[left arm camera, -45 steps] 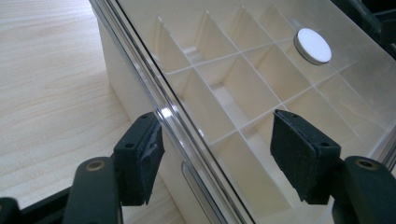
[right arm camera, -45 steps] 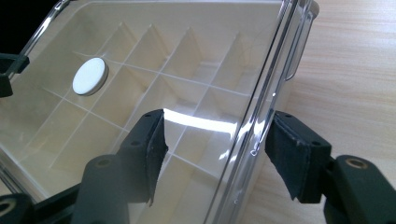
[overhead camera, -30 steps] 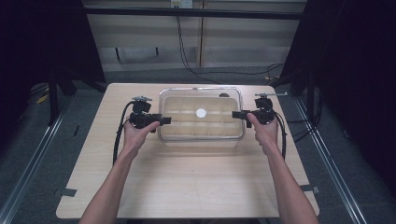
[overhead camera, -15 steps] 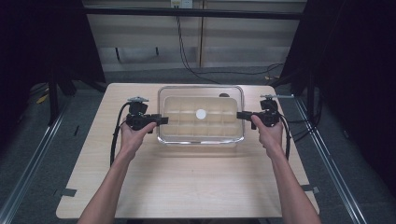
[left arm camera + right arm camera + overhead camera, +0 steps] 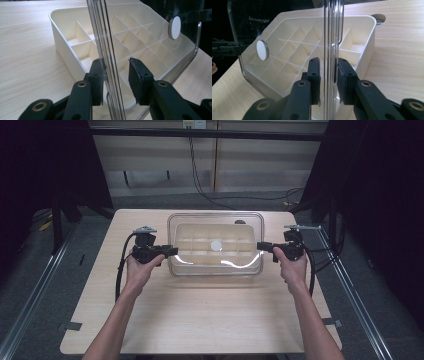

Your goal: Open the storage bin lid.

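A clear plastic lid (image 5: pixel 215 271) with a white round knob (image 5: pixel 216 245) hangs level just above a cream divided tray (image 5: pixel 62 47) at the far middle of the table. My left gripper (image 5: pixel 172 251) is shut on the lid's left edge, and in the left gripper view its jaws (image 5: pixel 116 72) straddle the rim. My right gripper (image 5: pixel 260 245) is shut on the lid's right edge, its pads (image 5: pixel 328 75) pressing the rim from both sides. The tray's compartments (image 5: pixel 294 57) look empty.
The light wooden table (image 5: pixel 200 320) has bare surface between the tray and its near edge. A round hole (image 5: pixel 378 17) lies in the tabletop just behind the tray. Dark curtains and floor rails flank the table.
Both grippers have lifted the lid slightly off the tray; it looks a little larger and sits nearer the person's side. The tray has stayed in place.
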{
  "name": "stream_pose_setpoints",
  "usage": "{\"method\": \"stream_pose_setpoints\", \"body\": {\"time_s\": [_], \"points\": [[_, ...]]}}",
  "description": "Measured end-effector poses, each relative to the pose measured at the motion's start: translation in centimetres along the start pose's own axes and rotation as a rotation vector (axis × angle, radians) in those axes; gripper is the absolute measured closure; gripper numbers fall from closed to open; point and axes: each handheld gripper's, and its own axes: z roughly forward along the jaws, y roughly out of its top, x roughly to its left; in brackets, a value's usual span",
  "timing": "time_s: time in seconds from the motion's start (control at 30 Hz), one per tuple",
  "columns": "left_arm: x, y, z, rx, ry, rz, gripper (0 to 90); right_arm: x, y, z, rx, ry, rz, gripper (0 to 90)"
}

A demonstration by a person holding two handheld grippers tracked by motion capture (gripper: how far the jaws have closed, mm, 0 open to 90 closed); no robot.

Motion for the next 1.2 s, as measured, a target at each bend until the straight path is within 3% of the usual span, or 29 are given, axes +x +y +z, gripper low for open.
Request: {"method": "stream_pose_setpoints", "body": {"time_s": [0.33,0.63,1.2], "points": [[-0.2,-0.6,-0.6,-0.001,-0.034,-0.001,68.2,0.4,-0.5,-0.9,-0.006,0.017,-0.006,75.3],[-0.8,-0.7,-1.4,-0.010,-0.021,0.019,68.3,0.6,-1.0,-1.3,-0.013,0.035,0.006,75.4],[-1.8,-1.7,-2.6,-0.010,-0.042,0.019,68.9,1.5,-2.0,-2.6,-0.008,0.045,0.007,75.7]]}}
